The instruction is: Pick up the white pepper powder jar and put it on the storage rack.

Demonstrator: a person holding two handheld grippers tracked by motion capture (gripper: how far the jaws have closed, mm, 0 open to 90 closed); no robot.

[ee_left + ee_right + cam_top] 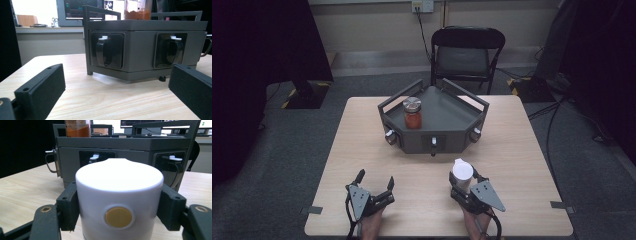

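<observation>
Right tongs [118, 202] grip unlabelled white container [119, 195].

No text, label, brand, number or sign is legible; the background monitor screens are too blurred.

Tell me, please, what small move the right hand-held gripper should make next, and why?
Probably lift the white container a little and carry it toward the grey tray. The right hand-held gripper has both jaws against its sides, the tray holds just one orange-filled jar with bare floor beside it, and the left hand-held gripper is open with nothing between its jaws.
</observation>
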